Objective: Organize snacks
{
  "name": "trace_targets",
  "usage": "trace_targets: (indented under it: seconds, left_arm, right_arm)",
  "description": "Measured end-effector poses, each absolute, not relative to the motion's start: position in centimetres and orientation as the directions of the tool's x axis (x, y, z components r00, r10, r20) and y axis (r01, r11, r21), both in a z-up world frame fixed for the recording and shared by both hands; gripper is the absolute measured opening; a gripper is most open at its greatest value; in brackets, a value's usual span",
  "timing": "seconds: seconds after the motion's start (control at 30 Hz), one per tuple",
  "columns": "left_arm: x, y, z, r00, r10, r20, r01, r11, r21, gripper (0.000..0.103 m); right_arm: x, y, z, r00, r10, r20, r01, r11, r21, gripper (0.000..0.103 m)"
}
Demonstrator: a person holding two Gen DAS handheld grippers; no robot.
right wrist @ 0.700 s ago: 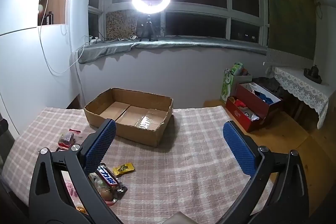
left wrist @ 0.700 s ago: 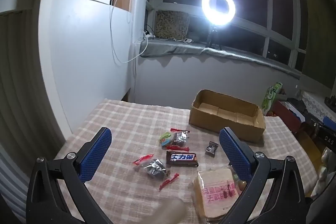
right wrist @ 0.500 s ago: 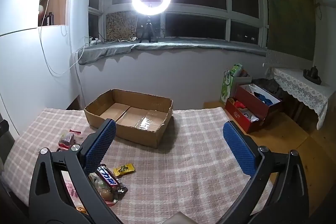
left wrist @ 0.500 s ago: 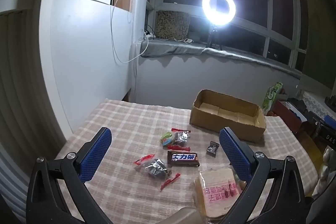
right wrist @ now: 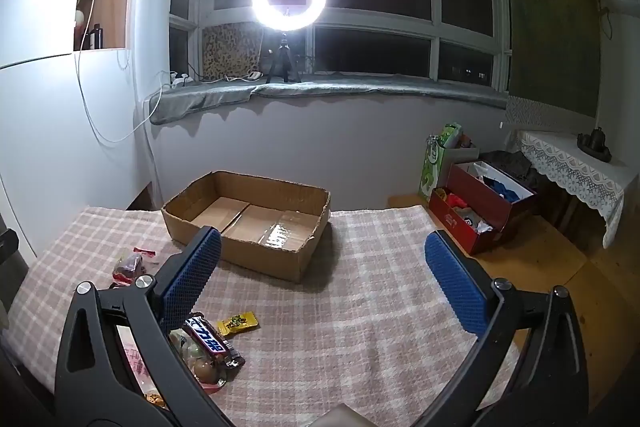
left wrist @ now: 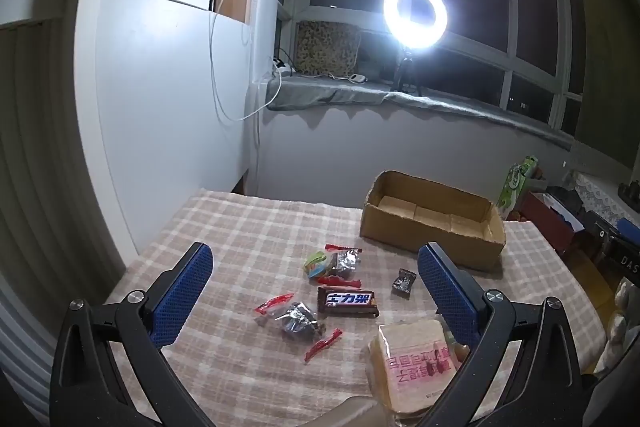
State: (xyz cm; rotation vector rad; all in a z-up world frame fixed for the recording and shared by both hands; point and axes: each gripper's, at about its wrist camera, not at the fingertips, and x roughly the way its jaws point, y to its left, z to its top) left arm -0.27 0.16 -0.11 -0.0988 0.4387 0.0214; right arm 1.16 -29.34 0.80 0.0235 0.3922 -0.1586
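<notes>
No snack is stowed: the cardboard box (right wrist: 256,223) is empty, the snacks (left wrist: 347,301) (all loose) lie on the table (left wrist: 240,227), and the left gripper (left wrist: 316,291) and right gripper (right wrist: 324,275) are released, grasping nothing.

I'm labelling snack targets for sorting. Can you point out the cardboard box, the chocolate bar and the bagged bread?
cardboard box (left wrist: 430,241): left wrist view, near outer wall.
chocolate bar (left wrist: 347,300): left wrist view, middle of wrapper.
bagged bread (left wrist: 416,367): left wrist view, top face of bag.
</notes>
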Motion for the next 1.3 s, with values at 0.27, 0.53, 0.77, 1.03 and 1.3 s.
trace_targets:
  seconds: [0.27, 0.53, 0.77, 1.03, 1.3]
  left_arm:
    - [-0.35, 0.09, -0.04, 0.905, -0.006, -0.426, -0.037, 0.995, -0.093, 0.102]
    - [-0.48, 0.13, -0.02, 0.906, -0.008, -0.424, -0.035, 0.995, -0.094, 0.102]
    - [-0.58, 0.15, 0.02, 0.907, -0.012, -0.421, -0.032, 0.995, -0.097, 0.102]
    - [-0.56, 0.12, -0.01, 0.904, -0.022, -0.426, -0.023, 0.995, -0.1, 0.102]
    - [-0.53, 0.17, 0.03, 0.904, -0.025, -0.428, -0.021, 0.994, -0.103, 0.102]
  right_arm:
    - [1.01, -29.15, 1.01, 0.912, -0.15, -0.381, 0.159, 0.987, -0.009, 0.103]
    - [0.83, -29.0, 1.04, 0.912, -0.152, -0.382, 0.158, 0.987, -0.014, 0.103]
    - [0.69, -28.86, 1.13, 0.911, -0.154, -0.382, 0.16, 0.987, -0.016, 0.103]
    - [0.68, -28.95, 1.08, 0.911, -0.152, -0.384, 0.158, 0.987, -0.015, 0.103]
    - [0.5, -28.62, 1.13, 0.91, -0.152, -0.385, 0.157, 0.987, -0.018, 0.103]
